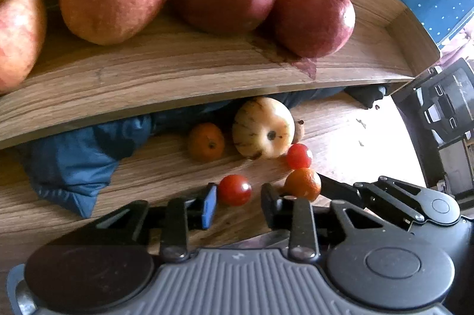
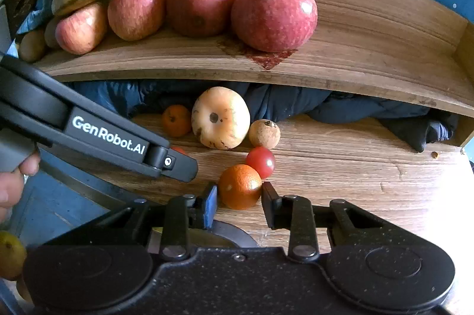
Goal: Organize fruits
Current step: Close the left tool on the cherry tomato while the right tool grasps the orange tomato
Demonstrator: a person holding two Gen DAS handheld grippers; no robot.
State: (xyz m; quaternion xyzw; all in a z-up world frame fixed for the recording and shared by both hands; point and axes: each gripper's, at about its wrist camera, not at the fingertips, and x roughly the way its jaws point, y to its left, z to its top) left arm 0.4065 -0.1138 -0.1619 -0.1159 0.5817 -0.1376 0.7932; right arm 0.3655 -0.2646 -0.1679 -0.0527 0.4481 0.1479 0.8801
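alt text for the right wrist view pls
The right tool closes on a small orange mandarin on the wooden table, a red cherry tomato just behind. Four red apples line the wooden shelf above.

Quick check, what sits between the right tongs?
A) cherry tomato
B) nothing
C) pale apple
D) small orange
D: in the right wrist view the right tongs bracket the small orange, with the blue pad against its left side; the cherry tomato lies just behind it.
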